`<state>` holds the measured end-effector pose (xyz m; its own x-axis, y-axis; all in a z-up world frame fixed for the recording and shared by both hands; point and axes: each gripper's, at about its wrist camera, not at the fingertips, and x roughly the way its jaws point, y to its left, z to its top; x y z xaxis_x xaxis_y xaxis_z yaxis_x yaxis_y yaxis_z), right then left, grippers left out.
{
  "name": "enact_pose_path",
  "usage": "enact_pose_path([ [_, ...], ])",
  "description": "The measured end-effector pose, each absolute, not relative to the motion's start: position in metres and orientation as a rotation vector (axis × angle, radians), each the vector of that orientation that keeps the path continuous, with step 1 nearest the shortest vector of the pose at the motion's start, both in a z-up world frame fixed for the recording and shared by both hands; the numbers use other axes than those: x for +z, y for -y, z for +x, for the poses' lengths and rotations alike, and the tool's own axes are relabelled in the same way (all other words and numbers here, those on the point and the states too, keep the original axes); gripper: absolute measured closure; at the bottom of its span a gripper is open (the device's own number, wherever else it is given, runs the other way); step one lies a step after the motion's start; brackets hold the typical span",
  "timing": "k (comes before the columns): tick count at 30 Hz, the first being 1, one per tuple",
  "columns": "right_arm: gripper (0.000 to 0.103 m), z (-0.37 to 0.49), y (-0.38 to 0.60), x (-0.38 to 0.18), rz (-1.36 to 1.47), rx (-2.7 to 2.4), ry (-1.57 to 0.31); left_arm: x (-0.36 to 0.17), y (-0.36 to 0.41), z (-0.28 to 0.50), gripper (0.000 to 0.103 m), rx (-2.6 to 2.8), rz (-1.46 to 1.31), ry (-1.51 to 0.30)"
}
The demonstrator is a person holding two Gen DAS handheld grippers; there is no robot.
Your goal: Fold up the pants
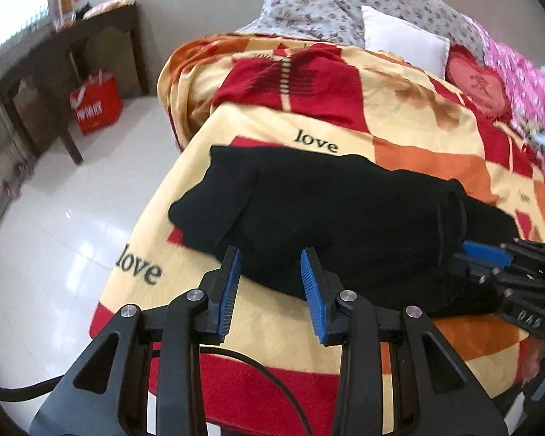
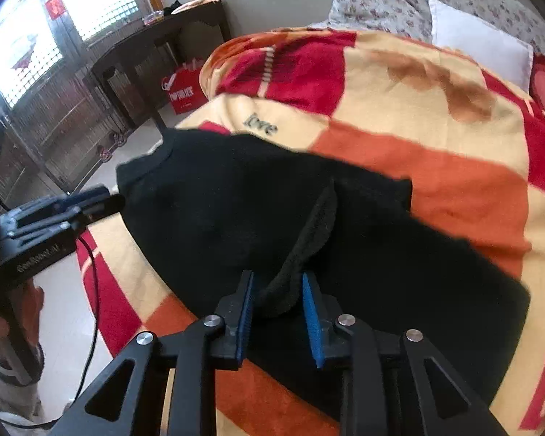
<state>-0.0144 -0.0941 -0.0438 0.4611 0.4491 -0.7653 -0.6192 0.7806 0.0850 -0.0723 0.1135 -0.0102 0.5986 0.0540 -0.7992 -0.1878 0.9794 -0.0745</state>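
Black pants (image 1: pixel 330 210) lie folded on a red, orange and cream "love" blanket (image 1: pixel 399 120) on a bed. My left gripper (image 1: pixel 270 258) is open, its blue pads at the near edge of the pants with cloth between the fingertips. In the right wrist view the pants (image 2: pixel 236 210) fill the middle. My right gripper (image 2: pixel 277 278) is open around a raised fold of black cloth (image 2: pixel 301 254), not clamping it. The left gripper also shows in the right wrist view (image 2: pixel 105 200) at the pants' left end. The right gripper shows in the left wrist view (image 1: pixel 479 254) at the pants' right end.
A white pillow (image 1: pixel 403 36) and a floral quilt (image 1: pixel 330 3) lie at the bed's head, a red heart cushion (image 1: pixel 476 83) beside them. A dark wooden table (image 1: pixel 72 47) and a red bag (image 1: pixel 96 105) stand on the white tiled floor to the left. A black cable (image 2: pixel 91 290) hangs by the bed's edge.
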Motion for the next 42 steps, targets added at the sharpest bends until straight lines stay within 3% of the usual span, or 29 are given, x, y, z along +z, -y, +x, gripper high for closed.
enact_pose_path([
  [1,0.078,-0.014,0.092,-0.039,-0.212,0.675,-0.859,-0.011,-0.119,-0.074,0.069,0.138,-0.187,-0.921],
  [2,0.078,-0.012,0.089,-0.034,-0.205,0.69,-0.849,-0.012,-0.126,-0.075,0.062,0.137,-0.221,-0.924],
  [3,0.078,-0.01,0.085,-0.029,-0.192,0.711,-0.841,-0.014,-0.134,-0.076,0.048,0.135,-0.262,-0.929],
  [5,0.075,-0.003,0.075,-0.024,-0.173,0.737,-0.829,-0.017,-0.148,-0.08,0.037,0.128,-0.352,-0.921],
  [9,0.072,0.024,0.037,-0.021,-0.152,0.801,-0.844,-0.027,-0.174,-0.084,0.035,0.111,-0.542,-0.916],
  [14,0.068,0.052,-0.014,-0.017,-0.185,0.885,-0.853,-0.037,-0.18,-0.079,0.035,0.142,-0.561,-0.938],
  [16,0.053,0.061,-0.032,-0.015,-0.211,0.908,-0.834,-0.041,-0.184,-0.074,0.035,0.149,-0.585,-0.943],
  [29,0.053,0.106,-0.106,-0.058,-0.362,0.977,-0.919,-0.052,-0.179,-0.044,0.031,0.144,-0.58,-0.937],
  [32,0.065,0.111,-0.102,-0.061,-0.296,1.01,-0.909,-0.052,-0.175,-0.04,0.031,0.128,-0.563,-0.926],
  [34,0.082,0.111,-0.095,-0.058,-0.24,1.026,-0.897,-0.051,-0.174,-0.038,0.05,0.077,-0.579,-0.909],
  [36,0.087,0.107,-0.086,-0.051,-0.202,1.051,-0.875,-0.04,-0.17,-0.04,0.073,0.056,-0.556,-0.874],
  [38,0.09,0.095,-0.072,-0.036,-0.172,1.07,-0.825,-0.02,-0.163,-0.045,0.082,0.026,-0.513,-0.812],
  [42,0.091,0.069,-0.016,0.012,-0.063,1.087,-0.67,0.033,-0.126,-0.067,0.084,-0.109,-0.395,-0.679],
])
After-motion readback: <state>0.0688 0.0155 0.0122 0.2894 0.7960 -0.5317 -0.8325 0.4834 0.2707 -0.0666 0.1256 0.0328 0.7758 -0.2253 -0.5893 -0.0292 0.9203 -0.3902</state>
